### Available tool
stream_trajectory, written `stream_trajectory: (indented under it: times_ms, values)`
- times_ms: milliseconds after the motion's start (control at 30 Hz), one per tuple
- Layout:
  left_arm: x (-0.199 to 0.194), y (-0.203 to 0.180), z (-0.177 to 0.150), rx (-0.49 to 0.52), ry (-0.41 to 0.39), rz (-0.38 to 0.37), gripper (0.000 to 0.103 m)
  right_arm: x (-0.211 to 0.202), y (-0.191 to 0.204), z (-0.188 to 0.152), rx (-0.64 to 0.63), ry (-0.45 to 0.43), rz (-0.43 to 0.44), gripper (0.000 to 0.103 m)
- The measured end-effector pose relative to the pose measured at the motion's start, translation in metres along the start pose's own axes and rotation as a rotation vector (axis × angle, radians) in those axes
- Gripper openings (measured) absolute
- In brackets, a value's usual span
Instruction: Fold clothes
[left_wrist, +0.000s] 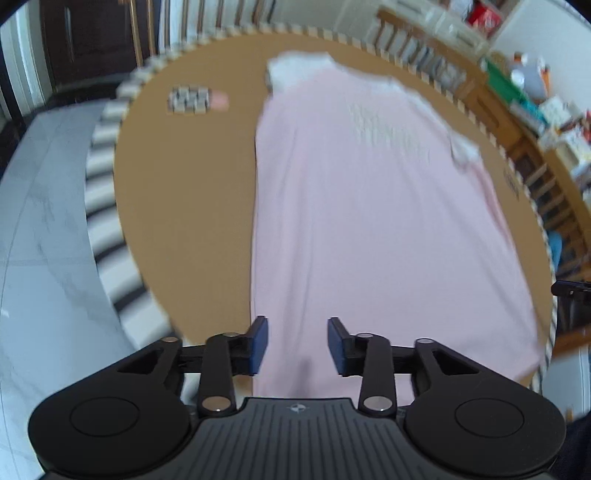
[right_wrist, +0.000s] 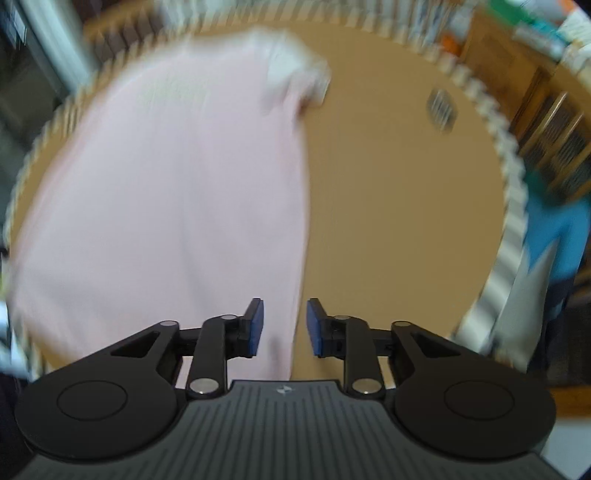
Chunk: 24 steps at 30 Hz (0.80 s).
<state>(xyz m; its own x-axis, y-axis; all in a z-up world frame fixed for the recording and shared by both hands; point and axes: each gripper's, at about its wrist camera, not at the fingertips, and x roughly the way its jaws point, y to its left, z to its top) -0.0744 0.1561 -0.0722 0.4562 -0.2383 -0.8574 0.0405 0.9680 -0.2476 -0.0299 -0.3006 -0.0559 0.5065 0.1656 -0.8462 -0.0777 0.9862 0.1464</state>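
A pale pink garment (left_wrist: 369, 221) with white trim at its far end lies flat and lengthwise on a brown cardboard sheet (left_wrist: 184, 206). In the left wrist view my left gripper (left_wrist: 297, 345) hovers above the garment's near left edge, its blue pads apart with nothing between them. In the right wrist view, which is blurred, the same pink garment (right_wrist: 166, 199) fills the left half of the cardboard sheet (right_wrist: 399, 206). My right gripper (right_wrist: 284, 326) hangs above the garment's near right edge, open and holding nothing.
A small grey patterned patch (left_wrist: 190, 99) with a pink spot lies on the cardboard at far left. A striped mat (left_wrist: 107, 206) rims the sheet, with white floor (left_wrist: 40, 240) beyond. Wooden shelving with boxes (left_wrist: 535, 122) stands at right. A blue item (right_wrist: 565, 236) sits at the right edge.
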Motion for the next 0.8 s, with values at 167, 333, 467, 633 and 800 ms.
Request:
stream_trajectory:
  times_ms: [167, 333, 467, 633, 800]
  values:
    - [0.028, 0.002, 0.071, -0.092, -0.109, 0.077, 0.047, 0.032, -0.023, 0.084, 0.013, -0.24, 0.071, 0.043]
    - [0.075, -0.023, 0.119, -0.126, -0.143, 0.095, 0.047, 0.103, 0.034, 0.114, -0.453, -0.247, 0.028, 0.051]
    - [0.118, -0.068, 0.144, -0.036, -0.177, 0.056, 0.042, 0.16, 0.059, 0.139, -0.511, -0.142, -0.084, 0.05]
    - [0.163, -0.095, 0.163, 0.144, -0.109, 0.099, 0.005, 0.181, 0.024, 0.163, -0.279, 0.002, 0.027, 0.006]
    - [0.174, -0.075, 0.16, 0.132, -0.054, 0.048, 0.004, 0.149, -0.032, 0.201, -0.146, -0.036, -0.012, 0.006]
